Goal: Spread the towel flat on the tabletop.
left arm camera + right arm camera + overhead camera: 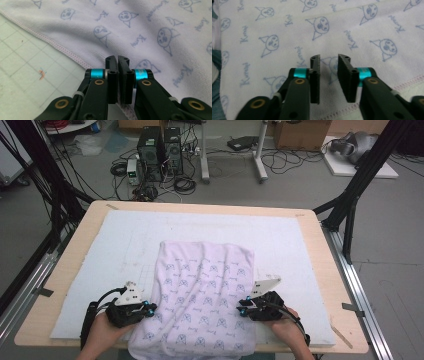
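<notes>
Left claw (pixel 148 309) and right claw (pixel 242 310), high view: both at the lower frame, flanking my printed cloth (pixel 200 290) at centre, which overhangs the near table (pixel 75 245) edge. Left gripper view: jaws closed together over the hem, whether pinching it I cannot tell. Right gripper view: jaws slightly apart, gripping nothing, cloth beneath.

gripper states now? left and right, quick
Left gripper: shut on the towel edge.
Right gripper: open, jaws apart above the towel, holding nothing.
</notes>
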Motion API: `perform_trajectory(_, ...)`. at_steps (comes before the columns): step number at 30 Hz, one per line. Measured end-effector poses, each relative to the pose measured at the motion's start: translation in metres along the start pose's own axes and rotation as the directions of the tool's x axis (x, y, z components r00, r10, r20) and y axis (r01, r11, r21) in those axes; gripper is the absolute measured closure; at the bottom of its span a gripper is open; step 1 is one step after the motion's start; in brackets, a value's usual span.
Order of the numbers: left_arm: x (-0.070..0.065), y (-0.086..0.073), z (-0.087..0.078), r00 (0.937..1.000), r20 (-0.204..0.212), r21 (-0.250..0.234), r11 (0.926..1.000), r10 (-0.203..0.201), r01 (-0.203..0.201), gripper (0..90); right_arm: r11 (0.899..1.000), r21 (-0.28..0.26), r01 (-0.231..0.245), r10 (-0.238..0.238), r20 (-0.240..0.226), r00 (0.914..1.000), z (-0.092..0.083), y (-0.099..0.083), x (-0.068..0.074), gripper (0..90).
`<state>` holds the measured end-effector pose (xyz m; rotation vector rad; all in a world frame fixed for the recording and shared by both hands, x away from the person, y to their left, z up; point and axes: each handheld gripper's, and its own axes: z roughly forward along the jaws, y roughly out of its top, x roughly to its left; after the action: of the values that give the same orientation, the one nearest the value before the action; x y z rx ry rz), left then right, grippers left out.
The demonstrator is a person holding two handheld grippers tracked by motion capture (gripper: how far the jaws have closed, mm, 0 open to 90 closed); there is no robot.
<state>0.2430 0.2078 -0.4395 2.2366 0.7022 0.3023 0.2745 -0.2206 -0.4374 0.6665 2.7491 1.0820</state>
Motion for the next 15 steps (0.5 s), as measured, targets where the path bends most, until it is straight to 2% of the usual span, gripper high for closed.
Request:
perform_trajectory(4,0.003,-0.012,-0.018,0.9990,-0.035,0.004,0.9997,-0.026,0.026,86.3,1.000,0.029,-0.004,0.005,-0.017,0.9998,-0.008,-0.003,-0.002,76.9)
perform_trajectory(6,0.007,-0.013,-0.025,0.9980,-0.045,-0.015,0.9989,-0.045,0.044,84.0,0.999,0.032,0.004,-0.005,0.008,1.0000,-0.016,-0.003,-0.003,75.1)
perform_trajectory(7,0.009,-0.011,-0.026,0.9977,-0.047,-0.024,0.9986,-0.049,0.048,81.5,1.000,0.015,-0.009,0.008,0.025,0.9997,-0.020,-0.002,-0.007,74.3)
perform_trajectory(10,0.017,0.006,-0.023,0.9970,-0.064,-0.048,0.9980,-0.043,0.040,71.4,0.998,-0.030,-0.061,0.063,0.085,0.9944,-0.029,0.011,-0.028,72.5)
perform_trajectory(12,0.024,0.022,-0.015,0.9975,-0.061,-0.068,0.9971,-0.036,0.032,67.4,0.997,-0.044,-0.071,0.076,0.119,0.9899,-0.030,0.023,-0.043,71.3)
perform_trajectory(14,0.037,0.037,-0.005,0.9966,-0.068,-0.084,0.9957,-0.046,0.040,64.7,0.997,-0.042,-0.058,0.064,0.168,0.9837,-0.026,0.035,-0.059,70.0)
perform_trajectory(15,0.044,0.044,0.002,0.9954,-0.082,-0.093,0.9948,-0.050,0.042,64.1,0.997,-0.051,-0.063,0.071,0.173,0.9823,-0.023,0.040,-0.068,70.0)
